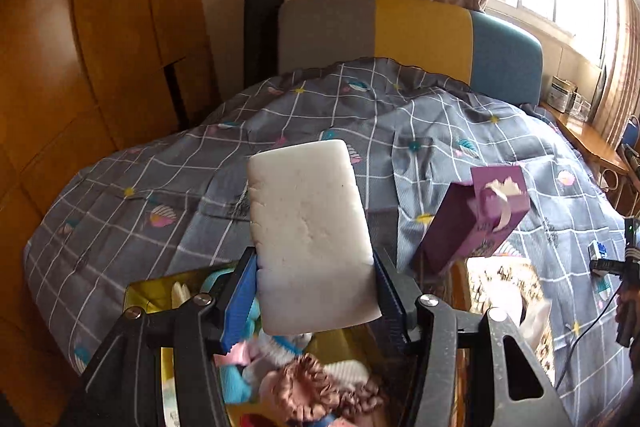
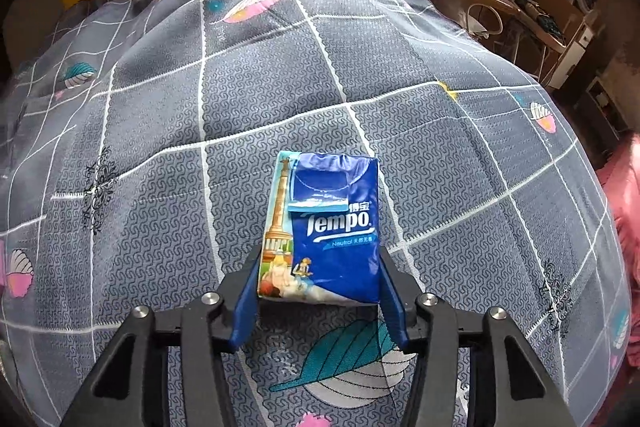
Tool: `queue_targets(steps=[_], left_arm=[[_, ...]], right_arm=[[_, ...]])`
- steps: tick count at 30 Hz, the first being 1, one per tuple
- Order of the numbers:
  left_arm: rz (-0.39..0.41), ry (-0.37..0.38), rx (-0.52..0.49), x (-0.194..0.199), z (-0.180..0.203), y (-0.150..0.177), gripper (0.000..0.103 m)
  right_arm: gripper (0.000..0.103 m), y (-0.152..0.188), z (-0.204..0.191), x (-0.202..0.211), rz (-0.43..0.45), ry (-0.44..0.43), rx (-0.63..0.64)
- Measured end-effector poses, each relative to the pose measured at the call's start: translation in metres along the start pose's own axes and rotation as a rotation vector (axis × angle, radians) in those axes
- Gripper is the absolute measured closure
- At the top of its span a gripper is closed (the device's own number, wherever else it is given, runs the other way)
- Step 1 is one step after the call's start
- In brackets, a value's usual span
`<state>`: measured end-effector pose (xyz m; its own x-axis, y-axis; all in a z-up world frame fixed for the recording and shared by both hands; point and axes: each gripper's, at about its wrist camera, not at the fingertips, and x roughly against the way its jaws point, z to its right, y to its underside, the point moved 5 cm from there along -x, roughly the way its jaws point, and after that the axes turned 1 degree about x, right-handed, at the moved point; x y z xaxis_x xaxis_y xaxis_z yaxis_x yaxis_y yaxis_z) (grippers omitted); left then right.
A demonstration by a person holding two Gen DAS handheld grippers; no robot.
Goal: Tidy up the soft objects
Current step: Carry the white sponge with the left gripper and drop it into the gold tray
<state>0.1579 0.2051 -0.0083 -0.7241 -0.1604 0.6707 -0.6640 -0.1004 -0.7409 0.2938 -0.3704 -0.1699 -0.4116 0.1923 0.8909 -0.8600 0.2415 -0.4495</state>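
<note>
Your grey checked bedspread [image 2: 400,75] lies under everything. Your left gripper [image 1: 316,291] clamps the white sponge [image 1: 308,235] above the yellow bin [image 1: 138,297] — your right gripper [image 2: 320,291] squeezes the blue tissue pack [image 2: 324,227] just over the bedspread.

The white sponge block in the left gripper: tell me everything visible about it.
The white rectangular sponge block looks like soft, pitted foam with rounded corners and small notches down its left edge. It stands upright, tilted slightly, clamped at its lower sides between the left gripper's blue pads. It hangs above a yellow container of soft items on the grey checked bedspread.
</note>
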Motion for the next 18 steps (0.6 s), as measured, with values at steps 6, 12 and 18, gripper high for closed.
queue_targets(steps=[6,12,18], left_arm=[[0.022,-0.016,-0.024,0.012,0.003,0.025,0.047],[0.021,-0.002,-0.03,0.02,0.005,0.042,0.047],[0.013,0.018,-0.023,0.025,0.003,0.057,0.047]], right_arm=[[0.05,0.019,-0.017,0.016,-0.018,-0.065,0.023],[0.05,0.05,-0.059,0.041,-0.036,-0.155,0.103],[0.05,0.077,-0.099,0.066,-0.022,-0.205,0.189]])
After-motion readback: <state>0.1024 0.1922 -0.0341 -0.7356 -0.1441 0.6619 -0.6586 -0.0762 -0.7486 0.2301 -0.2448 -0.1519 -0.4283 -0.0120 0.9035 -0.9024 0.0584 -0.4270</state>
